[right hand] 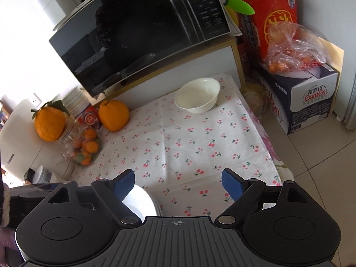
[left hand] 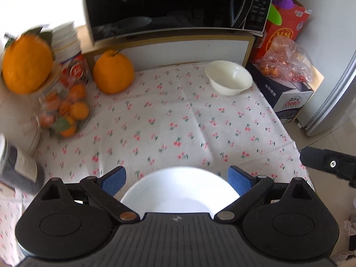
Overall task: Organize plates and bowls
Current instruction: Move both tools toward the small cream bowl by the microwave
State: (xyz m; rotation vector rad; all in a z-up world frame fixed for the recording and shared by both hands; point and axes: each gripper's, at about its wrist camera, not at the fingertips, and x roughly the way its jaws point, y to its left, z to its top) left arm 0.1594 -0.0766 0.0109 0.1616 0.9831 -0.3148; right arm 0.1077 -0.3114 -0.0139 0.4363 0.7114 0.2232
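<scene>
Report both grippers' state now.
Left gripper: open, jaws either side of the white plate, not gripping.
Right gripper: open, empty.

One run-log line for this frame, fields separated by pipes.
left gripper: jaws open around white plate, no contact visible | right gripper: jaws open, empty | cream bowl: far on cherry cloth, untouched

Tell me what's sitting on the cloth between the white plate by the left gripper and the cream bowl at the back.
Nothing: between the white plate and the cream bowl lies only bare cherry-print tablecloth, shown in both wrist views.
</scene>
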